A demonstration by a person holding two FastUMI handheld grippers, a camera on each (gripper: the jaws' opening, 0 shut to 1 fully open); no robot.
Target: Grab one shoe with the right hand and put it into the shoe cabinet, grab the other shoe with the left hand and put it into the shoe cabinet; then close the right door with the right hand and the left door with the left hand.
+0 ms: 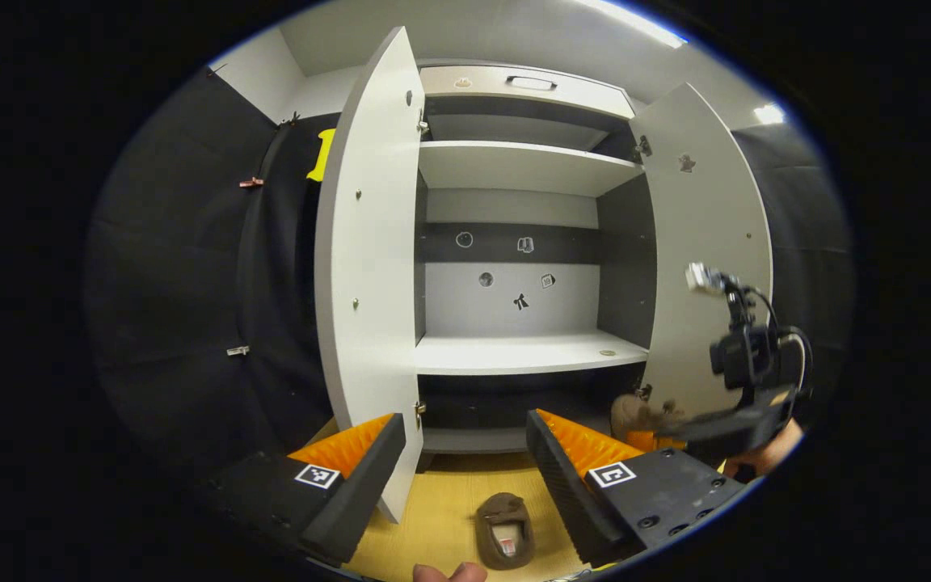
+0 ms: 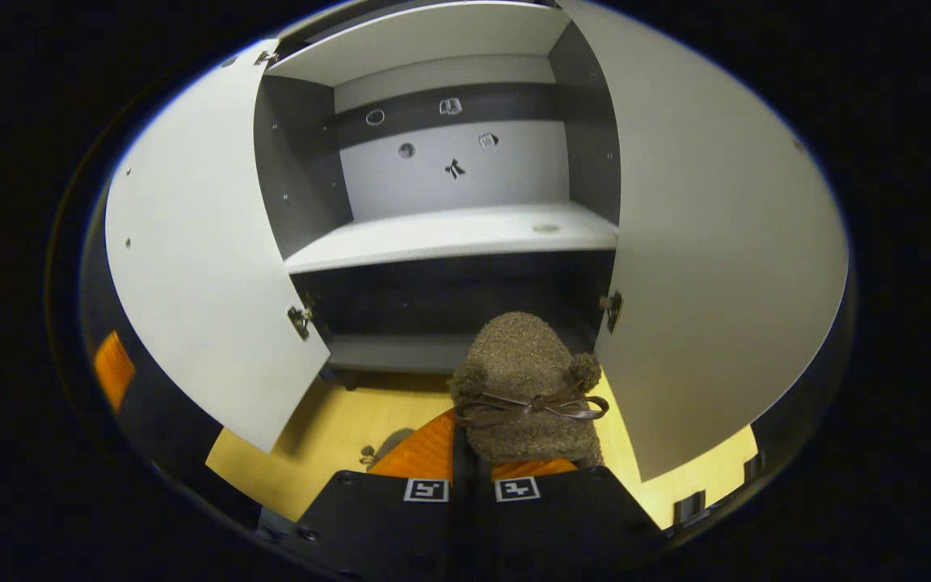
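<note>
We faced the shoe cabinet (image 1: pixel 514 242) with both of its doors swung open. In the left gripper view the left door (image 1: pixel 364 267) stood edge-on toward us, and the right door (image 1: pixel 708 242) was folded back on the far side. Between them we saw pale shelves, the middle shelf (image 1: pixel 526 354) bare apart from a small round mark near its right end, and a dark lowest compartment (image 2: pixel 449 299) beneath it. Small stickers dotted the back panel. The cabinet stood on a yellow wooden floor (image 1: pixel 433 509).

In the right gripper view the right gripper (image 2: pixel 469 453) had its fingers drawn close together, pinching the heel end of a brown fuzzy shoe (image 2: pixel 526 380) with a ribbon bow across its top. We held that shoe off the floor, toe pointing at the dark lowest compartment, in front of the cabinet's opening and not yet inside it. From the left gripper view the same gripper (image 1: pixel 700 424) appeared low beside the right door, with the shoe's brown toe sticking out of it toward the cabinet.

The left gripper (image 1: pixel 465 465) had its fingers spread wide with nothing between them. The other shoe (image 1: pixel 504 529) lay on the floor just before the cabinet, between those spread fingers as we looked down, its opening turned up.
</note>
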